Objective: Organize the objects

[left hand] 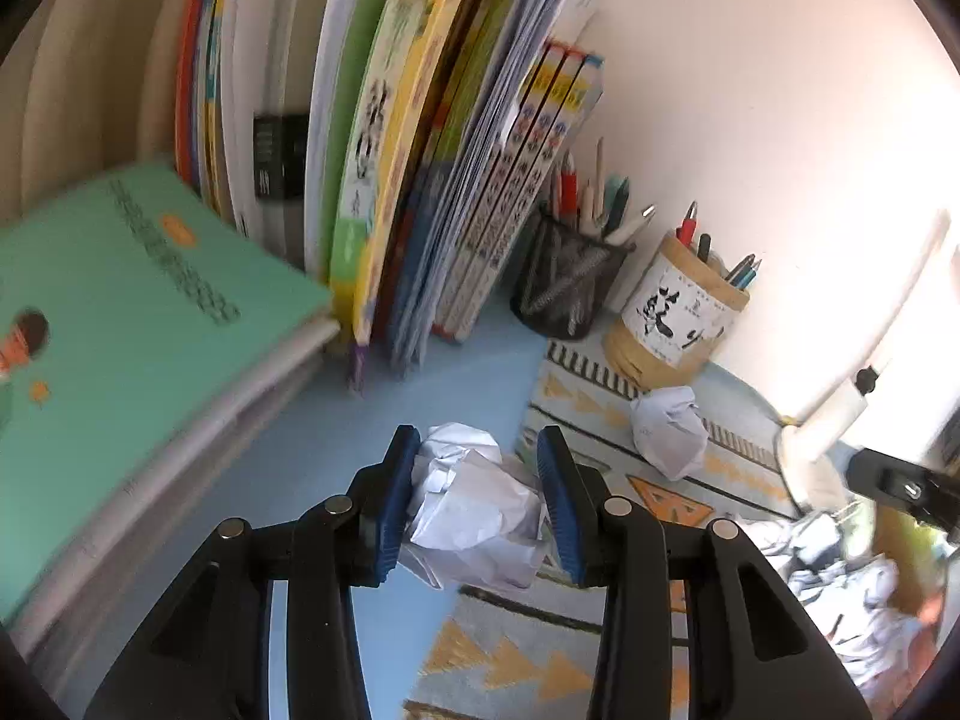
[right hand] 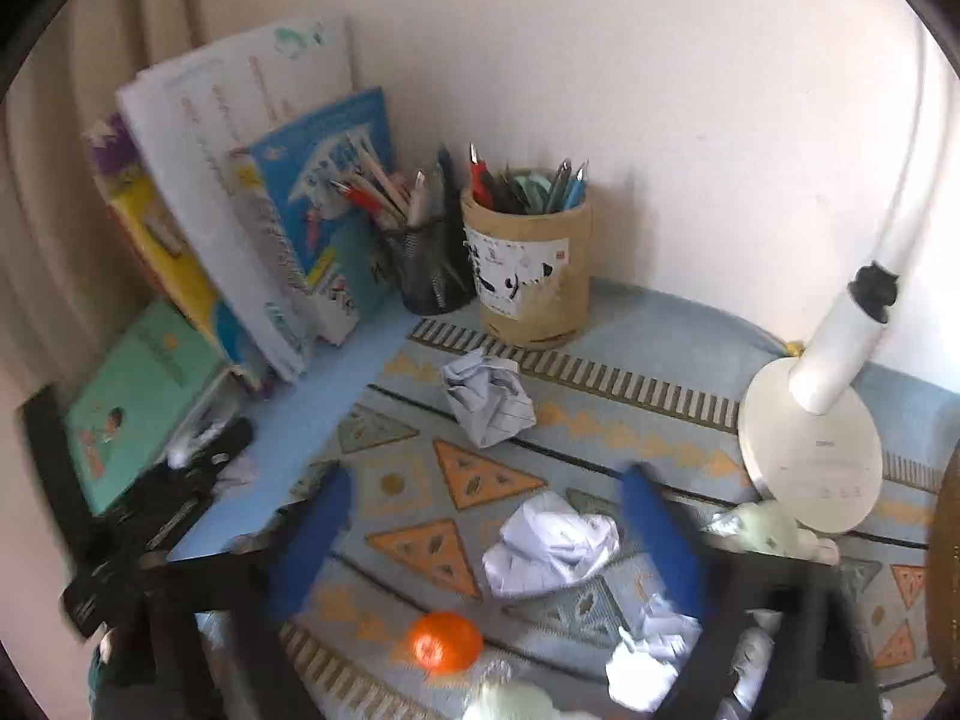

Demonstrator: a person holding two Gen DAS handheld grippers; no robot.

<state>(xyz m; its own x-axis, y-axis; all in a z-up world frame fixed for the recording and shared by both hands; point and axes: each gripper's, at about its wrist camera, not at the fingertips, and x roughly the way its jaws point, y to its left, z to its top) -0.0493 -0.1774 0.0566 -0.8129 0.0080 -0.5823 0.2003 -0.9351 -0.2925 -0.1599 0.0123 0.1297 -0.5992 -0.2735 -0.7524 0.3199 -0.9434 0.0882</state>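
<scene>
The left claw [left hand: 477, 495] is squeezed tight on a paper ball [left hand: 474, 516], held just over the blue bench [left hand: 336, 450] by the mat [left hand: 600, 420] edge. The right claw [right hand: 486, 546] is spread wide, holding nothing, above a second ball [right hand: 549, 543] on the mat. An orange [right hand: 445, 641] sits near it. A third ball [right hand: 487, 396] lies by the brown cup [right hand: 528, 264].

Your left side is walled by leaning books [left hand: 432, 168] and a green book stack [left hand: 120, 324]. Ahead, two pen holders [right hand: 528, 258] block the wall. The lamp base [right hand: 810, 444] crowds your right; bare blue counter [left hand: 384, 414] lies between.
</scene>
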